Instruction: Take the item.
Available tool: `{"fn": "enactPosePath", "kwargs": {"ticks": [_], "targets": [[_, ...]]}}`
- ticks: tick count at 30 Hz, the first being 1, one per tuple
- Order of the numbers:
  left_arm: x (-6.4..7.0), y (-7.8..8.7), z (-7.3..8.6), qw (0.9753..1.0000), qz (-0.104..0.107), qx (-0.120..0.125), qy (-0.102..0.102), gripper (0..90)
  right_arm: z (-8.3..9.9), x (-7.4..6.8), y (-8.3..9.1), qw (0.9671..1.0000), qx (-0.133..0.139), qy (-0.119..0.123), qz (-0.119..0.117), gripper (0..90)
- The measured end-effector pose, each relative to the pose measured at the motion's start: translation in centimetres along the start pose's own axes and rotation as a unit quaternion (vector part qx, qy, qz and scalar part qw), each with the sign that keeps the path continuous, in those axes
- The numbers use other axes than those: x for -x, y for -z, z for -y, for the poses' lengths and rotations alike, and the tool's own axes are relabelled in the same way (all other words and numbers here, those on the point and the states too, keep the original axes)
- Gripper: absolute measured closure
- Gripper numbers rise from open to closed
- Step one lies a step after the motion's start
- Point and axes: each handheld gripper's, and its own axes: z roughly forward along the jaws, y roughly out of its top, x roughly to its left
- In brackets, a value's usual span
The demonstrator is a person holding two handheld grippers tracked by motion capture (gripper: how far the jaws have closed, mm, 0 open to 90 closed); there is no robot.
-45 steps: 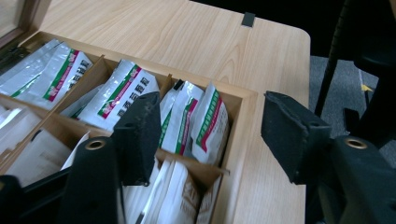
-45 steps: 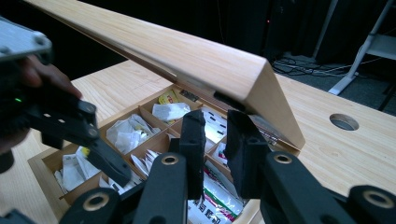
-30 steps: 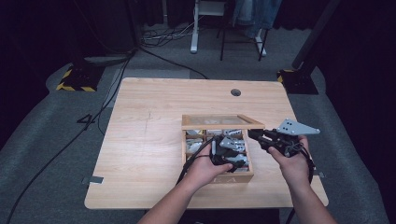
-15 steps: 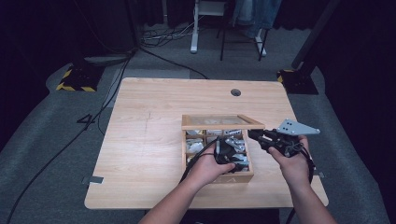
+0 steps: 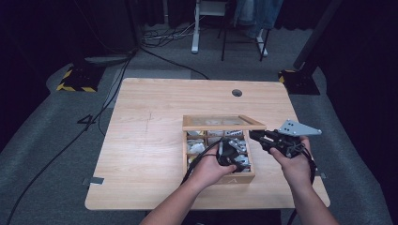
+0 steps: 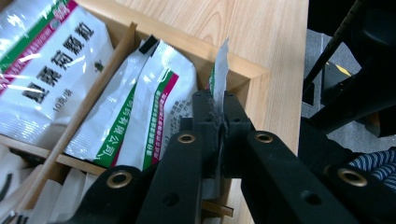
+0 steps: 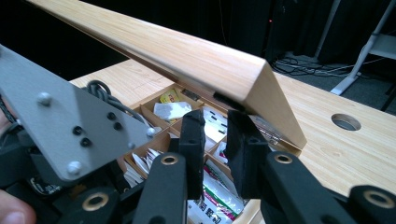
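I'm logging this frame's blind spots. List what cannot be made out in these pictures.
- High view: print on the packets in the wooden box is too small; the left gripper covers some compartments.
- Left gripper view: the pinched sachet stands edge-on, its face unreadable.
- Right gripper view: whether the right gripper touches the lid is unclear.

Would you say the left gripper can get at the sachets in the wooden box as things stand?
Probably yes: the right gripper props the lid up, leaving the wooden box open, and the left gripper is already shut on one sachet.

White sachets [image 6: 154, 107] with green-and-magenta stripes fill the tan wooden box [image 5: 241, 177].
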Motion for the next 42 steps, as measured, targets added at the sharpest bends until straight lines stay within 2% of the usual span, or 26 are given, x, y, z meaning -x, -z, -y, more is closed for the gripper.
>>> {"fn": "enactPosePath", "kwargs": {"ticks": [3, 8, 9, 11, 12, 18, 21, 28, 33, 35, 42], "targets": [[0.1, 0.7, -0.2, 0.9998, -0.003, 0.018, -0.007, 88.2, 0.0, 0.0, 0.0, 1.0, 0.0, 0.0, -0.001, 76.6], [0.6, 1.6, -0.6, 0.9993, -0.009, 0.032, -0.018, 88.3, 0.0, 0.0, 0.0, 1.0, 0.0, 0.0, -0.001, 76.6], [0.8, 2.1, -0.8, 0.9988, -0.014, 0.037, -0.03, 88.3, 0.0, 0.0, 0.0, 1.0, 0.0, 0.0, -0.001, 76.6], [1.0, 2.3, -0.9, 0.9984, -0.019, 0.04, -0.036, 88.5, 0.0, 0.0, 0.0, 1.0, 0.0, 0.0, -0.001, 76.6], [1.4, 2.7, -1.1, 0.9976, -0.022, 0.048, -0.046, 88.5, 0.0, 0.0, 0.0, 1.0, 0.0, -0.001, -0.001, 76.6], [2.0, 4.2, -1.5, 0.9958, -0.017, 0.077, -0.047, 88.5, 0.0, 0.0, -0.1, 1.0, 0.001, -0.002, -0.002, 76.6], [2.2, 4.7, -1.6, 0.9954, -0.011, 0.082, -0.048, 88.5, 0.0, 0.0, -0.1, 1.0, 0.001, -0.001, -0.001, 76.6], [2.7, 6.2, -1.6, 0.9932, -0.012, 0.104, -0.052, 88.5, 0.1, 0.0, -0.1, 1.0, 0.001, -0.002, -0.002, 76.6], [3.0, 7.1, -1.2, 0.9913, -0.017, 0.119, -0.053, 88.4, 0.1, 0.0, -0.1, 1.0, -0.001, -0.002, -0.002, 76.6], [3.2, 8.2, -0.5, 0.9894, -0.023, 0.132, -0.057, 88.4, 0.1, 0.0, -0.1, 1.0, 0.0, -0.002, -0.003, 76.6], [3.6, 10.9, 1.2, 0.9856, -0.03, 0.157, -0.054, 88.2, 0.1, -0.1, -0.1, 1.0, -0.001, -0.001, -0.002, 76.6]]}}
